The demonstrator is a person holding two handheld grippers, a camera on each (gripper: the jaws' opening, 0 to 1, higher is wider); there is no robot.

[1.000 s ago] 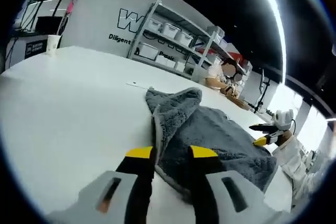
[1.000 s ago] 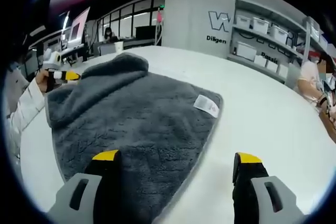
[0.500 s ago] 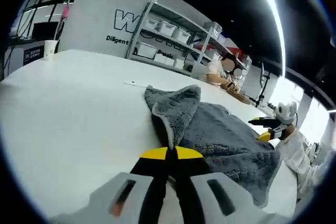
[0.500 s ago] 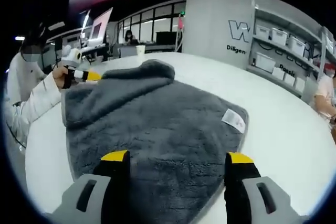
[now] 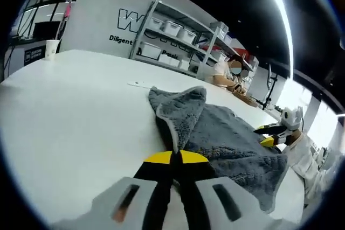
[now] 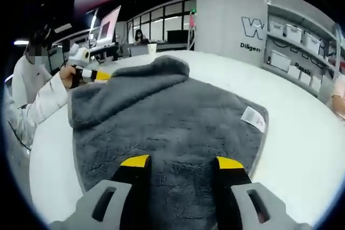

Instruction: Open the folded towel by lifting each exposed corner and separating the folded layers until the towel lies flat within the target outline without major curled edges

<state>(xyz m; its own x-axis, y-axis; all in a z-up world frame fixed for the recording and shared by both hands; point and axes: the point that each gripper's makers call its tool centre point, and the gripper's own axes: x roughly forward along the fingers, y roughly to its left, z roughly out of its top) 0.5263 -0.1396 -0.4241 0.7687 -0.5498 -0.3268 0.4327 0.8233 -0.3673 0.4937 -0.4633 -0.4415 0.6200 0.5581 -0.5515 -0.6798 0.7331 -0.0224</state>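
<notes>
A grey fluffy towel (image 5: 221, 133) lies folded on the white table (image 5: 70, 111), one corner flap turned up and over at its far end. My left gripper (image 5: 173, 157) is shut on the towel's pale near edge. In the right gripper view the towel (image 6: 167, 111) spreads ahead, with a white label (image 6: 253, 118) at its right edge. My right gripper (image 6: 182, 162) hovers low over the towel's near part, its jaws open and fabric showing between them. The left gripper (image 6: 90, 73) shows at the towel's left corner, and the right gripper (image 5: 269, 136) shows at its far right.
A person in white sleeves (image 6: 38, 106) stands at the table's left edge. Metal shelves (image 5: 178, 36) with white bins line the back wall. A paper cup (image 5: 52, 48) stands far left on the table. Another person (image 5: 223, 74) sits at a table behind.
The left jaws closed on the towel's edge a second ago and have held since. The right gripper has moved further over the towel and its jaws have narrowed.
</notes>
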